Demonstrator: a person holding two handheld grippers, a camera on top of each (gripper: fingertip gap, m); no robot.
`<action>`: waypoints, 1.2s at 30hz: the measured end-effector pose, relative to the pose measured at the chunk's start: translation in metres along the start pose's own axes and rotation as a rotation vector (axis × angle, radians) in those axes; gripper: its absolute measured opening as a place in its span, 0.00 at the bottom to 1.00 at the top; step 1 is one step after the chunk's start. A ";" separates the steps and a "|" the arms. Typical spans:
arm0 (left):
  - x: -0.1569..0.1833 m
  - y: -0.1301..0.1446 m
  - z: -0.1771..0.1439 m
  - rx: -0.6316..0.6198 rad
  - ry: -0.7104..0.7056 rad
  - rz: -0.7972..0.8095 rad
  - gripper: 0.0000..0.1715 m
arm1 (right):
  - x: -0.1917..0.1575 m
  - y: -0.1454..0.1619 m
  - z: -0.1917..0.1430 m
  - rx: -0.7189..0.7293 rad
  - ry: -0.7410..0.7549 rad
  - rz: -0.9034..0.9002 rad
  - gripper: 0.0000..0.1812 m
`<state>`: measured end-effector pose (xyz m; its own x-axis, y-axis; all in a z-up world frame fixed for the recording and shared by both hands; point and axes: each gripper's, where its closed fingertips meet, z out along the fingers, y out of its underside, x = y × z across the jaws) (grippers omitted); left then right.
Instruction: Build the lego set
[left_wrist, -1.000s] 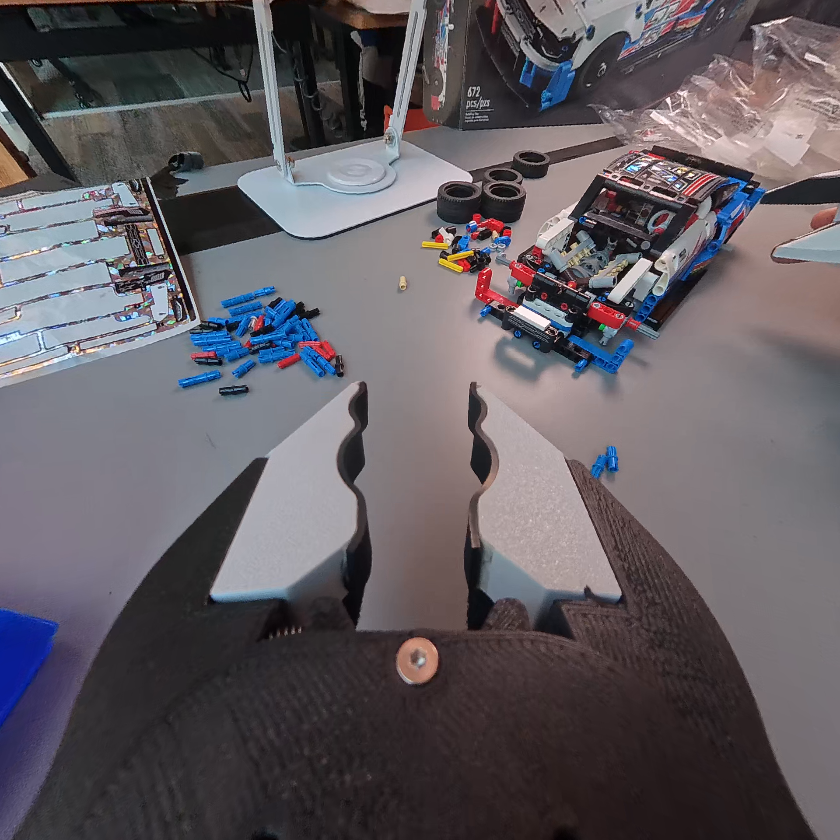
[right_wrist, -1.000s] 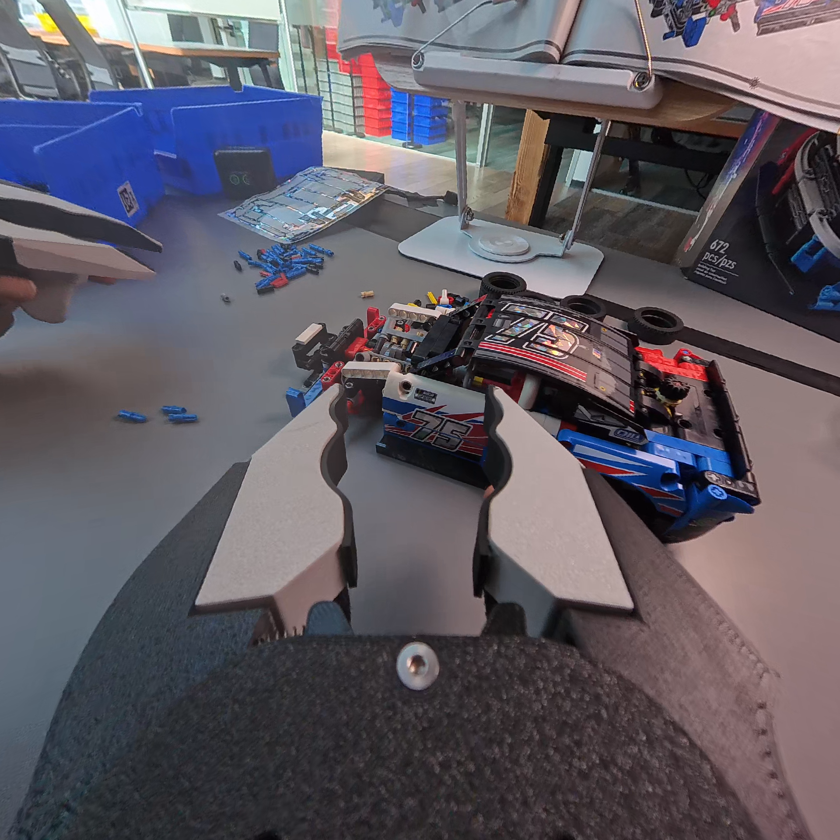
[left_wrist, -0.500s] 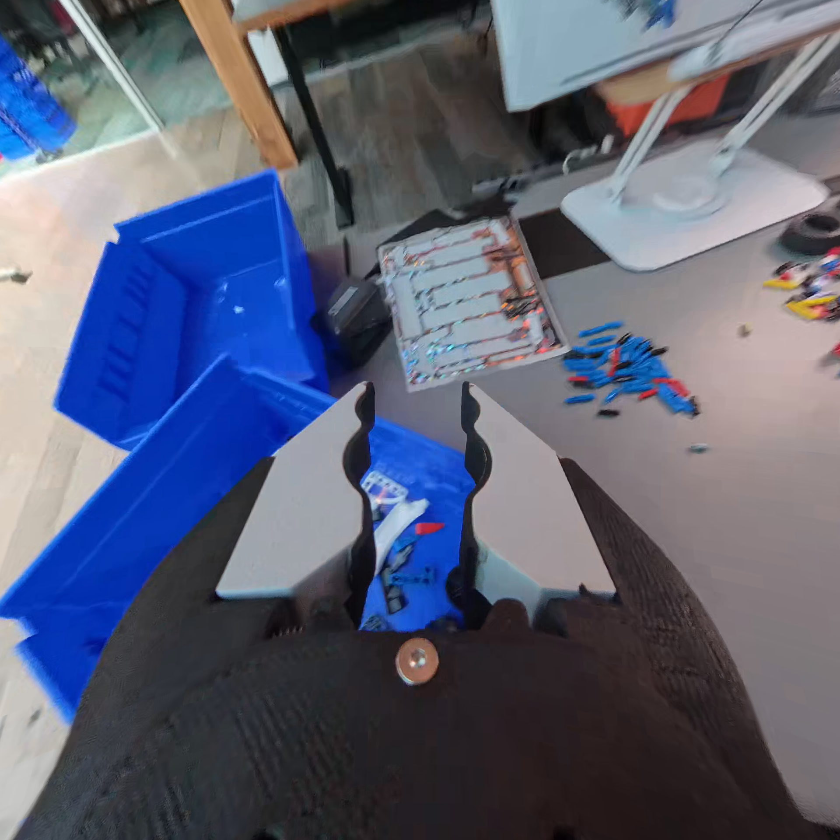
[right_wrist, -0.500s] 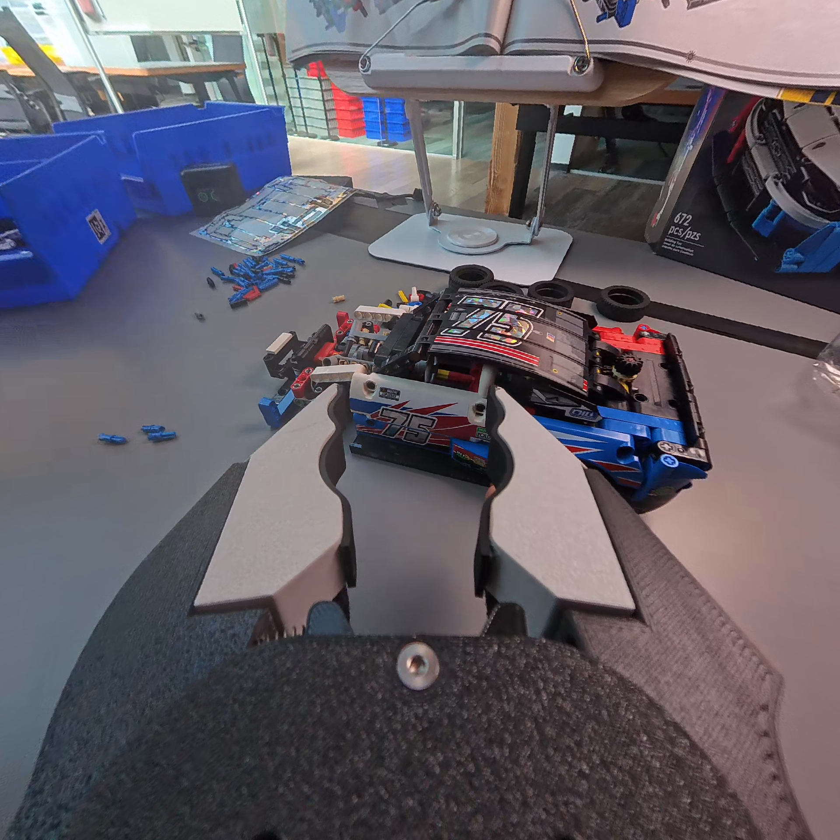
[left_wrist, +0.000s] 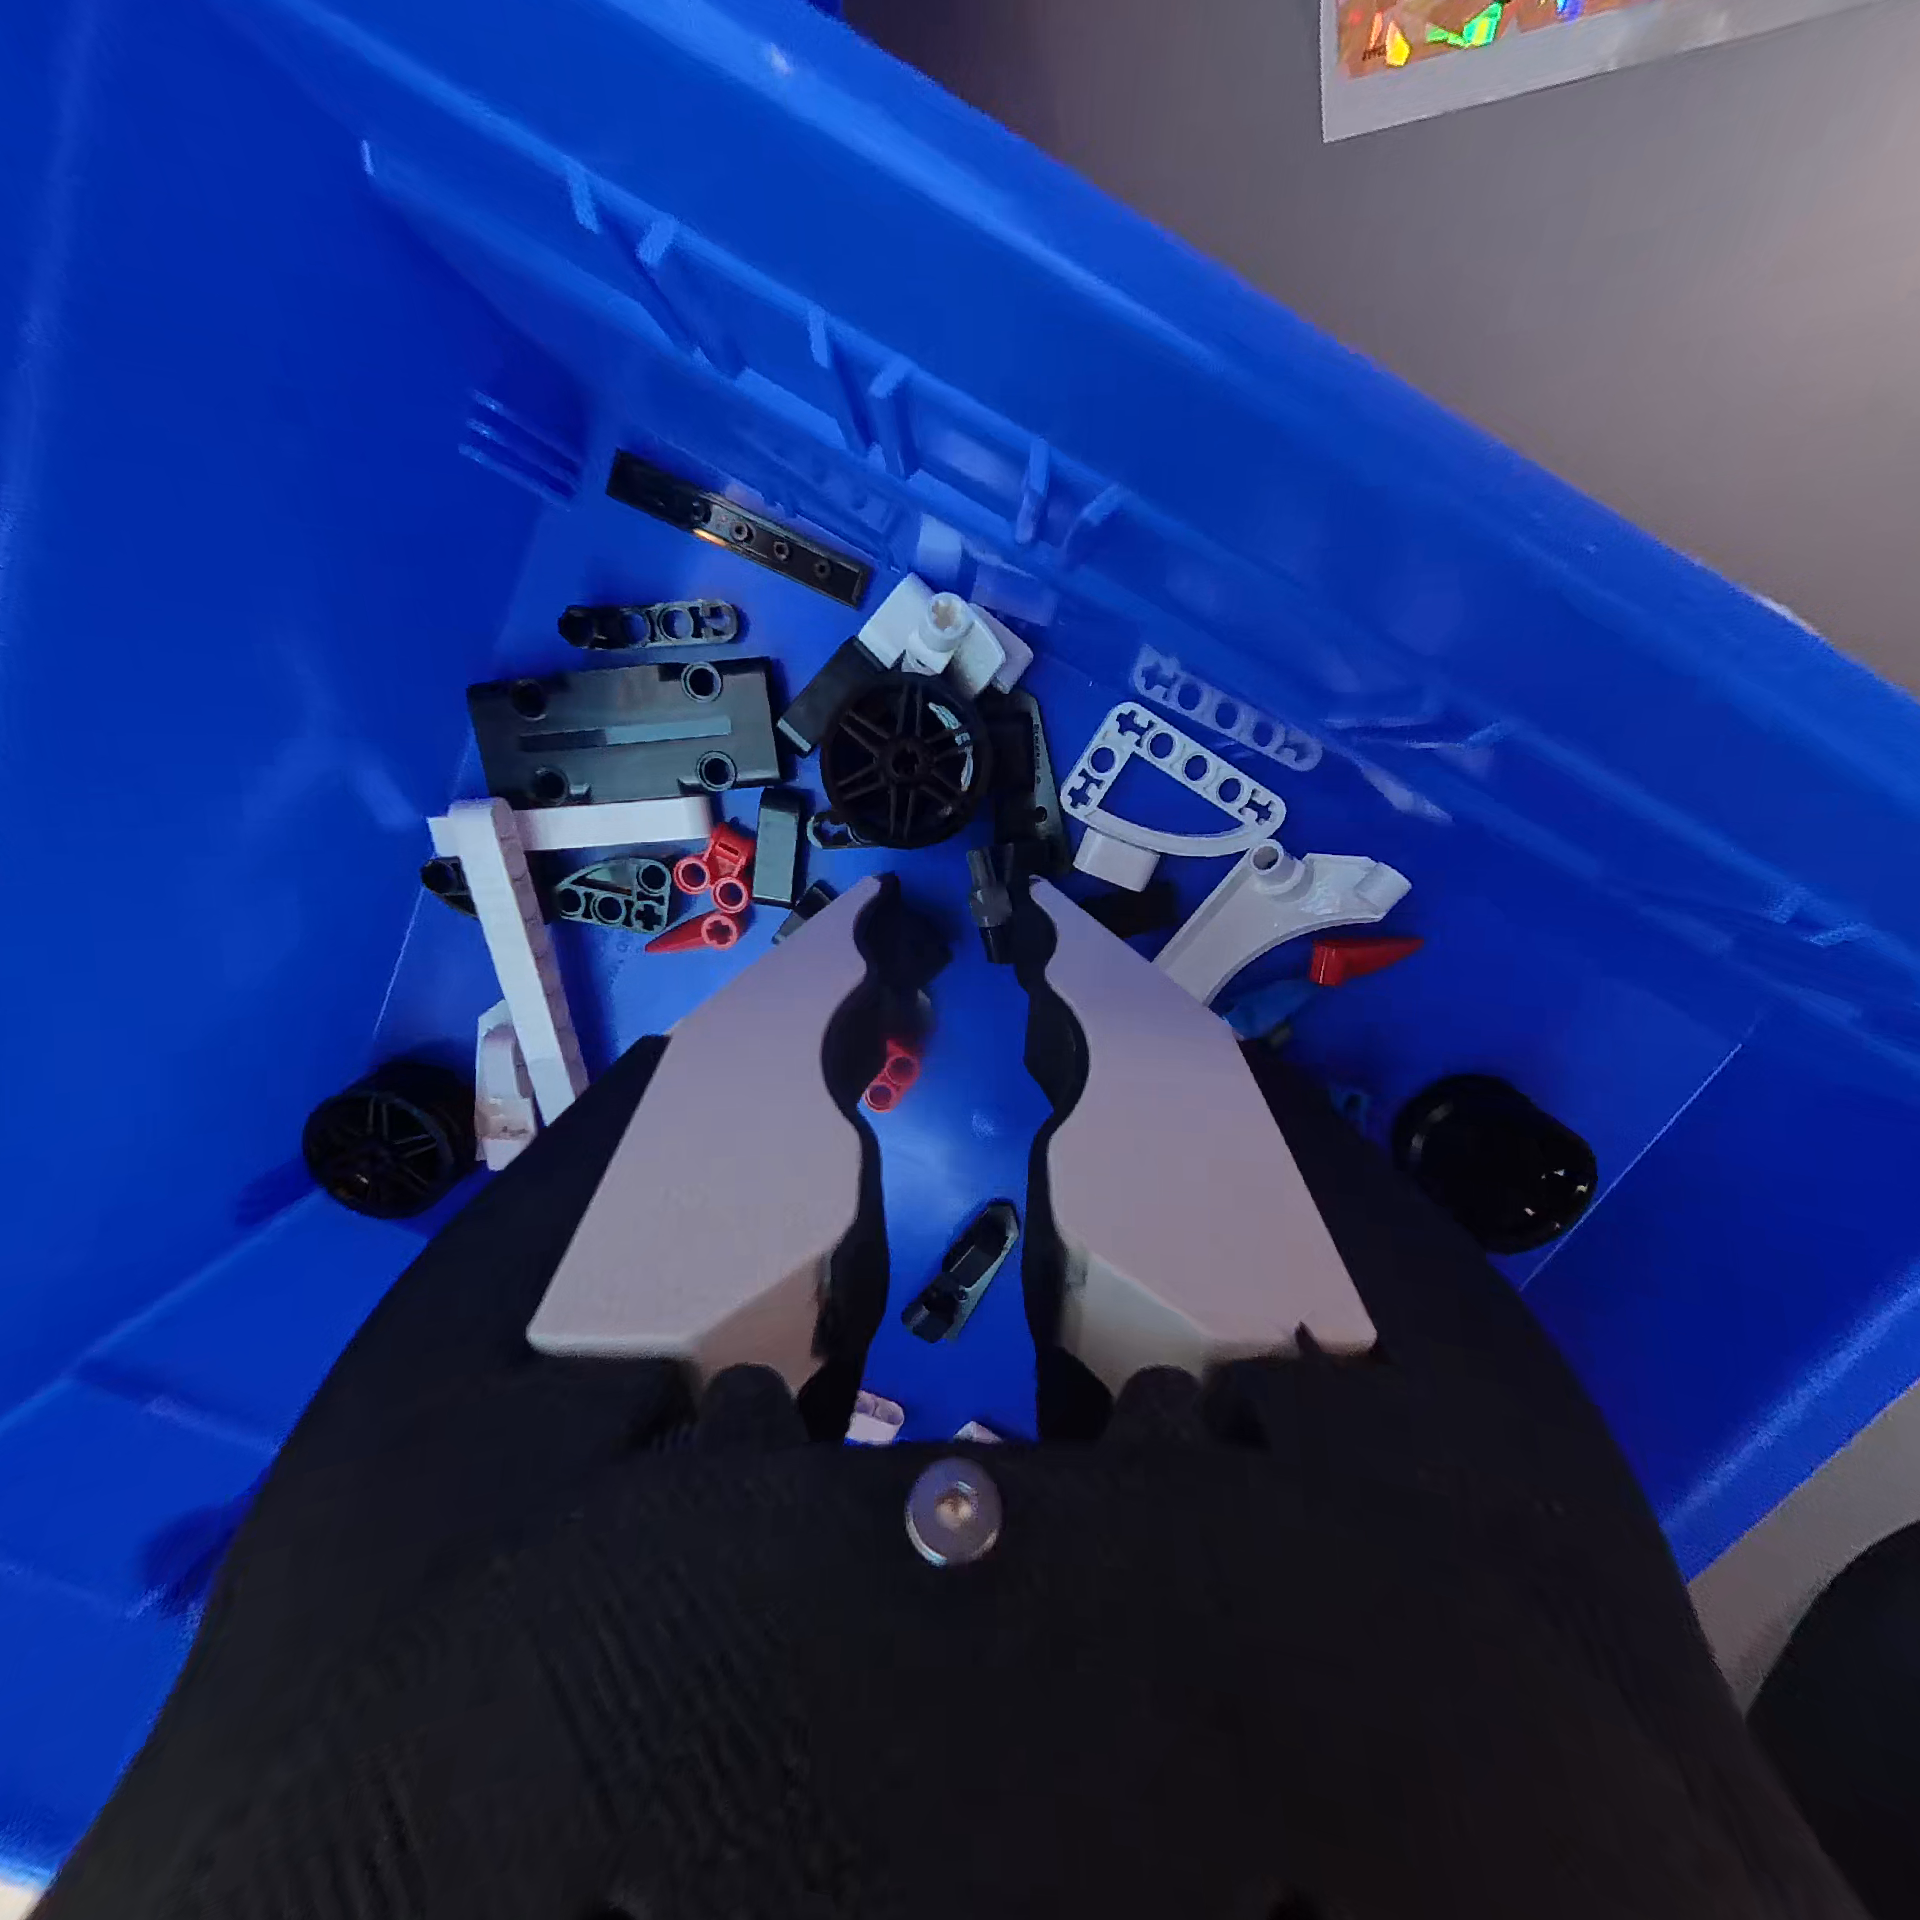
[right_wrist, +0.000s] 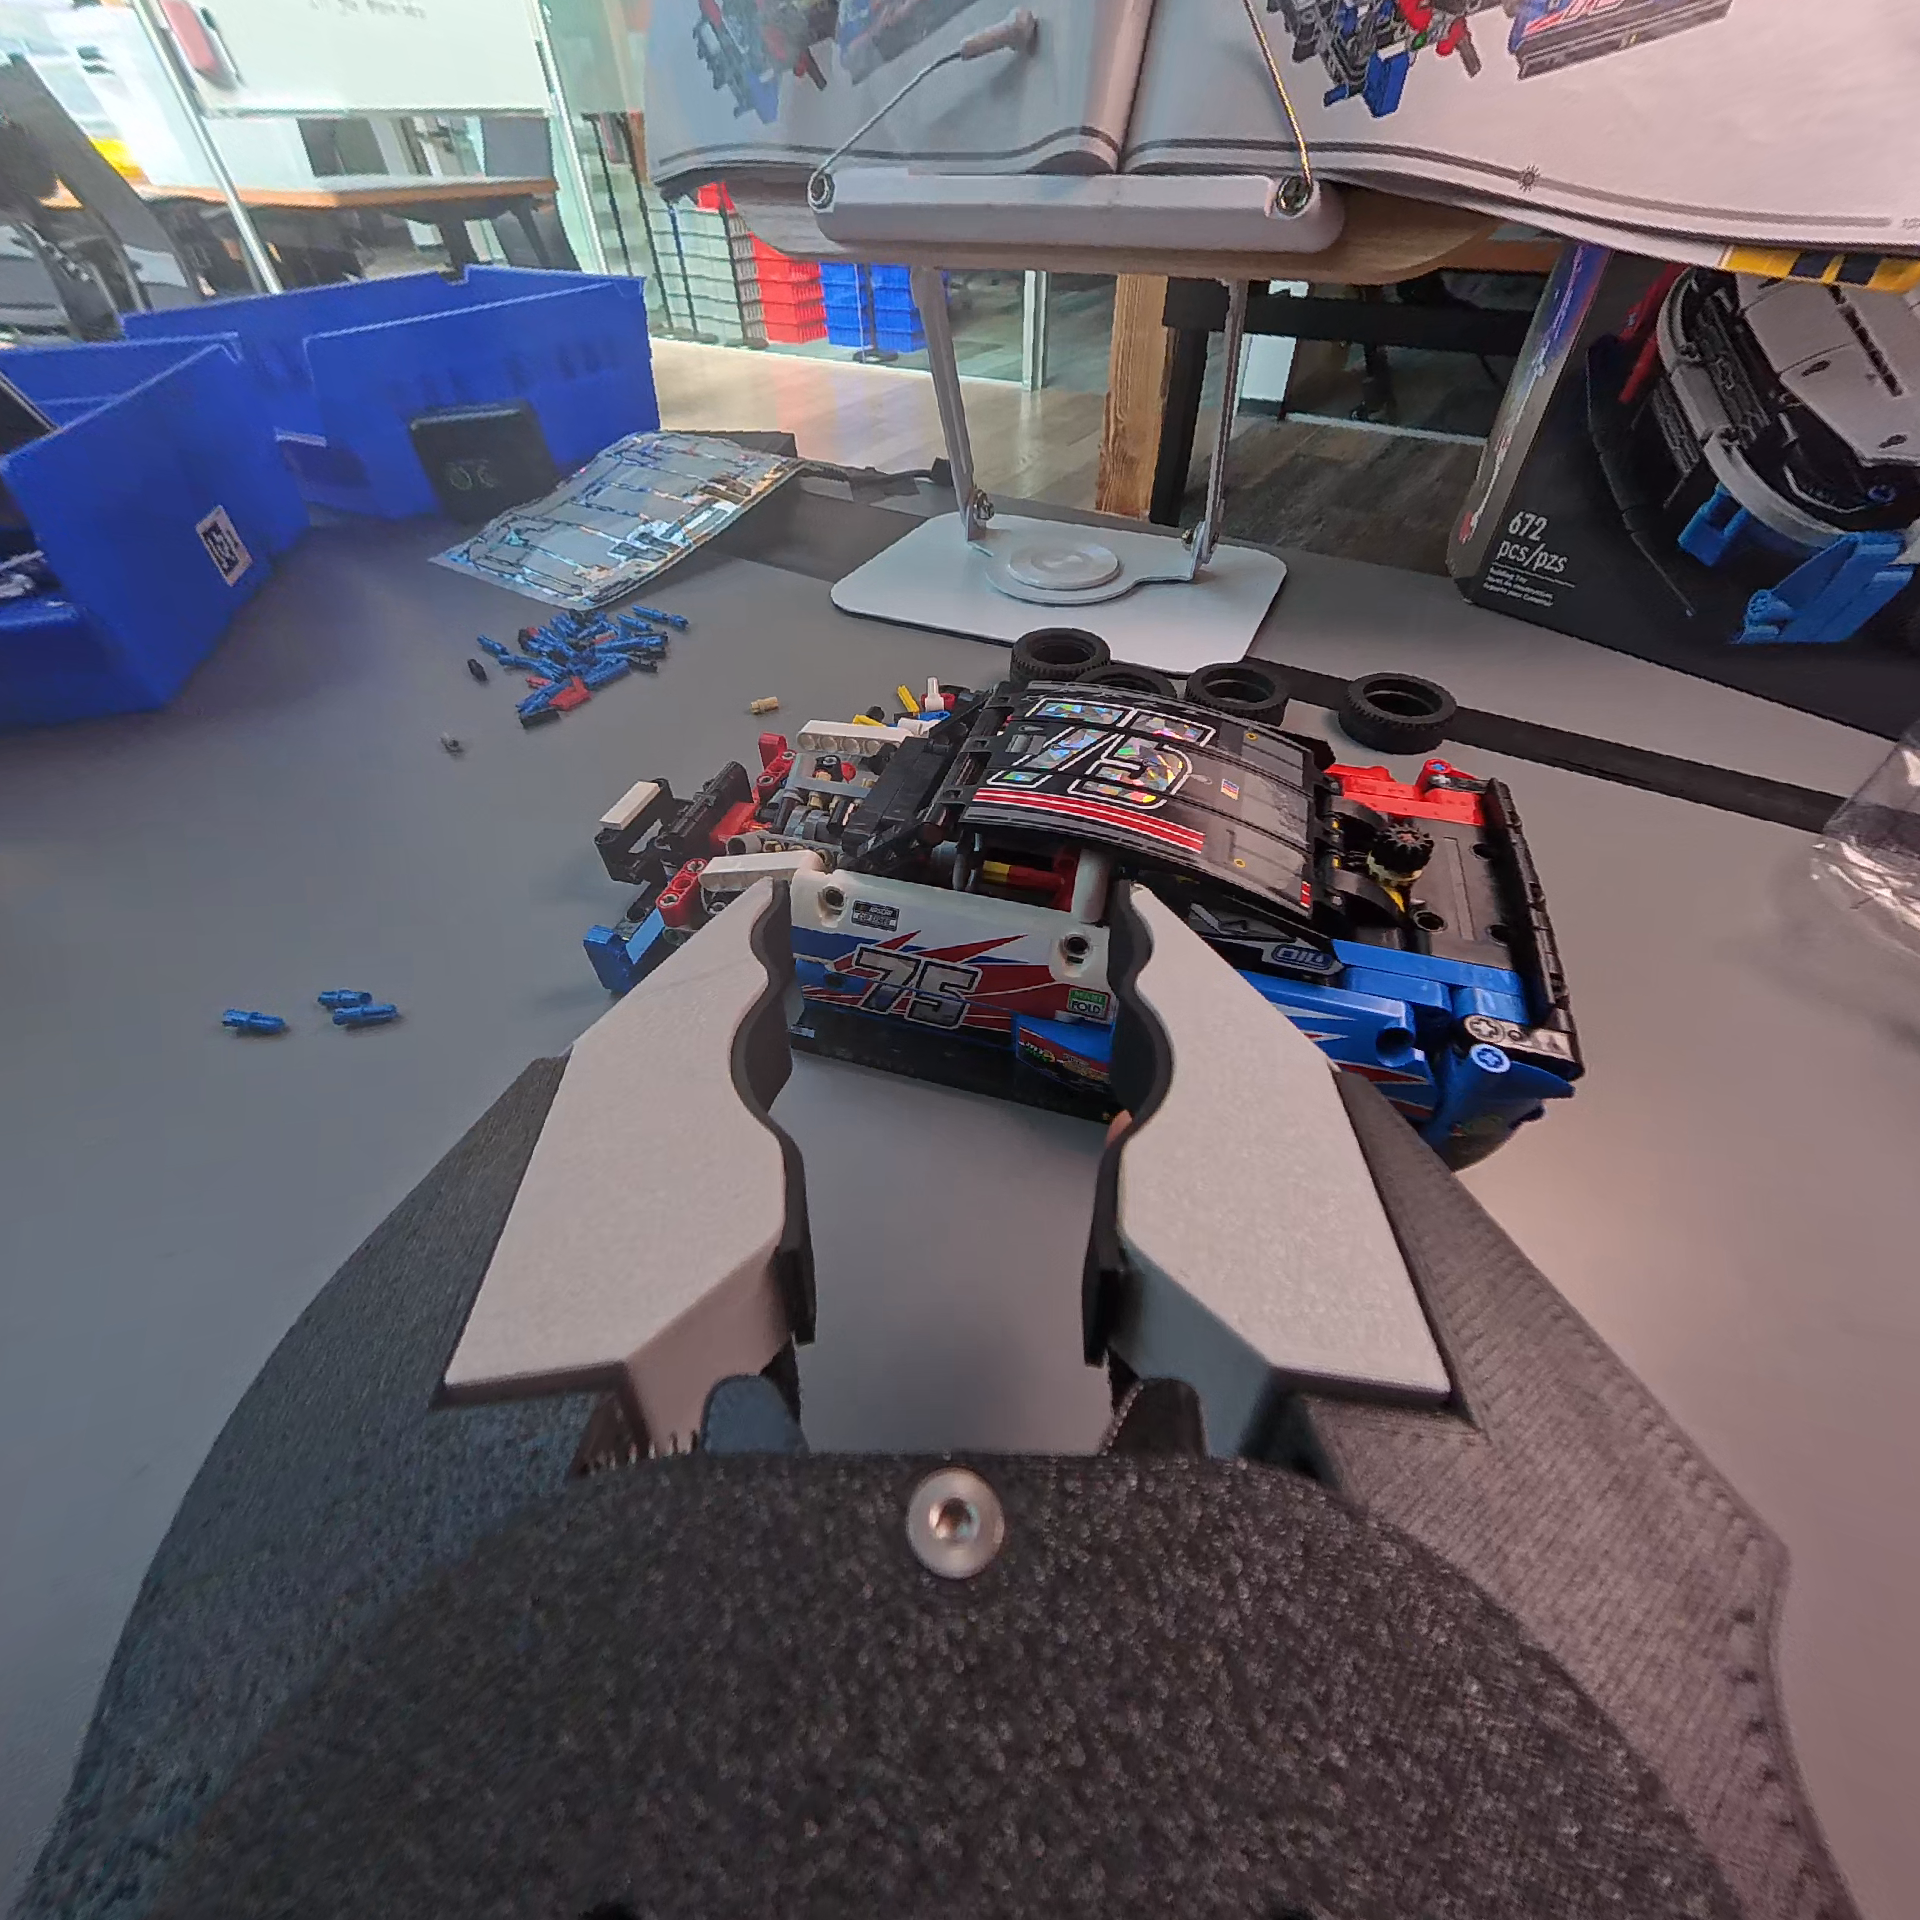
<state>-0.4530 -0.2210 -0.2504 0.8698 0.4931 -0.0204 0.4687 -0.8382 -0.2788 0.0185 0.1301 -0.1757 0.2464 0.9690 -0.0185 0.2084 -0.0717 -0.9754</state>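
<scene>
My left gripper (left_wrist: 956, 904) is open and empty, low inside a blue bin (left_wrist: 312, 416) of loose Lego parts. A black spoked wheel (left_wrist: 902, 764) lies just beyond the fingertips. A small dark grey pin (left_wrist: 989, 914) and a small red connector (left_wrist: 891, 1075) lie between the fingers. White panels (left_wrist: 1288, 914) and black plates (left_wrist: 623, 732) lie around. My right gripper (right_wrist: 948, 904) is open and empty, just in front of the side of the part-built race car (right_wrist: 1091, 894) on the grey table (right_wrist: 260, 883).
A pile of blue and red pins (right_wrist: 582, 655) and three loose blue pins (right_wrist: 332, 1010) lie left of the car. Several black tyres (right_wrist: 1236, 691) sit behind it. A manual stand (right_wrist: 1060, 571), sticker sheet (right_wrist: 623, 520), set box (right_wrist: 1683, 457) and blue bins (right_wrist: 395, 384) ring the table. Spacing between my two grippers at the tips: around 60 cm.
My left gripper swung left from the table and dropped down into the blue bin, staying open. My right gripper stayed open and shifted only slightly beside the car.
</scene>
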 end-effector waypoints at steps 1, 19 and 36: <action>0.001 0.001 0.001 -0.006 0.001 0.003 0.12 | 0.000 0.000 0.000 0.001 -0.001 0.001 0.32; 0.039 -0.024 -0.057 0.222 0.084 0.062 0.05 | -0.005 -0.009 -0.005 0.027 -0.020 -0.014 0.32; 0.415 0.018 -0.053 0.366 0.508 0.824 0.05 | -0.026 -0.018 -0.010 0.063 -0.044 -0.162 0.32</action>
<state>-0.0754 -0.0439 -0.2132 0.9017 -0.4298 0.0470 -0.3038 -0.7071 -0.6385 0.0177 0.1041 -0.1557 0.1728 0.9761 0.1318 0.1820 0.0999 -0.9782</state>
